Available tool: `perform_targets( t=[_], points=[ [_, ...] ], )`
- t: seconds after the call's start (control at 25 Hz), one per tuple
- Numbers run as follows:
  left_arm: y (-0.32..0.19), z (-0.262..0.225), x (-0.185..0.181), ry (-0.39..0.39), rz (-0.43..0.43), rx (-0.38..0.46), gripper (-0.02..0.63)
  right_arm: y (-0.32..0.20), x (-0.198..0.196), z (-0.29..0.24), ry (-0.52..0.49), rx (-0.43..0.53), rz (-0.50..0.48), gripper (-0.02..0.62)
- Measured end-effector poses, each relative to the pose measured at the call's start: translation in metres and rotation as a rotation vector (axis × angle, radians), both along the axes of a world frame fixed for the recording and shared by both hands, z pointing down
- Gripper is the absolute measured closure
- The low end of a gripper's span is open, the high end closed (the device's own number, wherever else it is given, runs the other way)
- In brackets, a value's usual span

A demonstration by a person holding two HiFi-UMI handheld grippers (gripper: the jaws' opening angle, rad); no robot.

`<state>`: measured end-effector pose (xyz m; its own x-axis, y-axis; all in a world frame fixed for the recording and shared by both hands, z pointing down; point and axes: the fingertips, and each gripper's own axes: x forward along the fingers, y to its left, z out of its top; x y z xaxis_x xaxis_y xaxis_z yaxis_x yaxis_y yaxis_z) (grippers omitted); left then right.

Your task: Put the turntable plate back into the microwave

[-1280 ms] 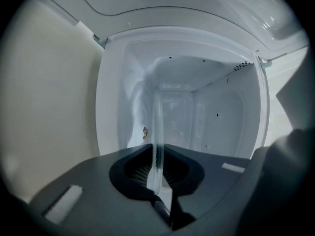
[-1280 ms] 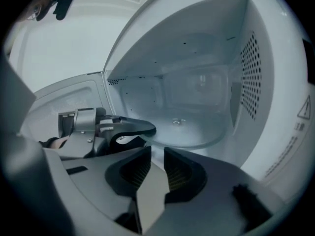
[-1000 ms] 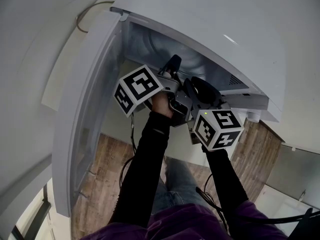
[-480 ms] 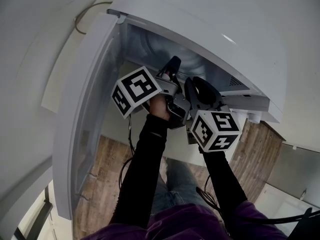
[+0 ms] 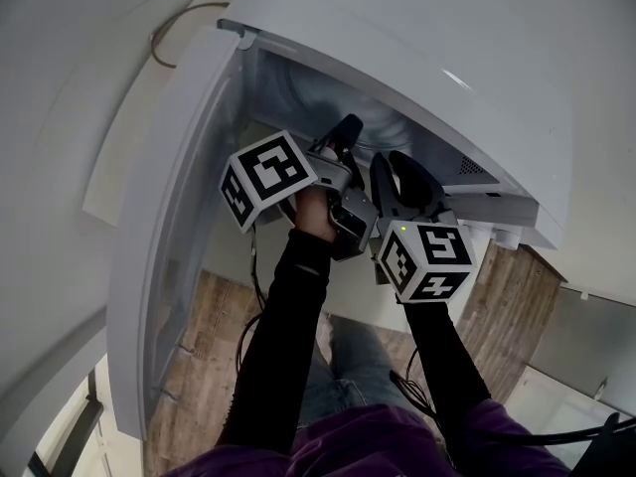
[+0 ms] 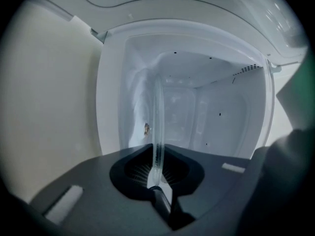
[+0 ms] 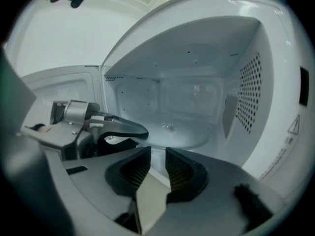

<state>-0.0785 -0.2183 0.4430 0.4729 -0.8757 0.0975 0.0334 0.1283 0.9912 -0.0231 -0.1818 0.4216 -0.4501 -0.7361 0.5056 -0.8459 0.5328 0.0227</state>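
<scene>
Left tool (image 6: 156,173): jaws nearly together, pinching the rim of the turntable plate (image 6: 158,117). They have just been opening a little, with the glass between the pads. Right tool (image 7: 153,168): jaws apart, nothing held; the turntable plate's near edge lies just ahead of it. The plate sits low inside the microwave (image 7: 251,92). Step, as judged: seating. Next move calls for a centred seat, then release and a level withdrawal. Count: one turntable plate, one microwave, two tools.

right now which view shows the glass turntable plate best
The right gripper view: the turntable plate shows as a disc in the microwave, rim in the left gripper. The left gripper view shows it edge-on; the head view doesn't show it clearly.
</scene>
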Motion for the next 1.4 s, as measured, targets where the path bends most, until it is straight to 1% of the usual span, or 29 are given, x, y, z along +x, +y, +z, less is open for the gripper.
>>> perform_targets(
  t=[0.08, 0.16, 0.24, 0.32, 0.36, 0.48, 0.56, 0.72, 0.88, 0.96, 1.2, 1.4],
  points=[
    [0.000, 0.000, 0.001, 0.005, 0.000, -0.004, 0.581, 0.002, -0.002, 0.000, 0.080, 0.045, -0.036, 0.506],
    [0.000, 0.000, 0.002, -0.004, 0.016, -0.001, 0.581, 0.003, -0.003, -0.003, 0.132, 0.084, -0.072, 0.506],
    [0.000, -0.001, 0.004, -0.011, 0.034, 0.003, 0.581, 0.002, -0.003, -0.005, 0.127, 0.088, -0.083, 0.506],
    [0.000, -0.001, 0.005, -0.004, 0.042, 0.008, 0.583, 0.001, 0.000, -0.006, 0.095, 0.070, -0.066, 0.506],
    [0.001, -0.001, 0.005, 0.002, 0.045, 0.010, 0.583, 0.001, 0.001, -0.006, 0.095, 0.068, -0.059, 0.506],
    [0.001, -0.002, 0.007, 0.009, 0.059, 0.016, 0.588, 0.001, 0.002, -0.005, 0.147, 0.095, -0.076, 0.506],
    [0.000, -0.002, 0.008, 0.000, 0.068, 0.022, 0.591, 0.002, 0.002, -0.004, 0.158, 0.101, -0.089, 0.506],
    [0.001, -0.002, 0.007, -0.008, 0.064, 0.026, 0.589, 0.004, 0.009, -0.001, 0.068, 0.048, -0.037, 0.505],
    [0.001, -0.001, 0.008, 0.005, 0.065, 0.018, 0.591, 0.006, 0.010, 0.002, 0.052, 0.032, -0.023, 0.502],
    [0.001, -0.001, 0.008, 0.003, 0.067, 0.017, 0.591, 0.006, 0.010, 0.002, 0.023, 0.024, -0.018, 0.500],
    [0.002, -0.003, 0.009, 0.015, 0.080, 0.030, 0.588, 0.004, 0.011, 0.003, -0.177, -0.083, 0.059, 0.479],
    [0.003, -0.003, 0.008, 0.021, 0.086, 0.037, 0.584, 0.001, 0.010, -0.003, -0.370, -0.144, 0.146, 0.465]
  ],
)
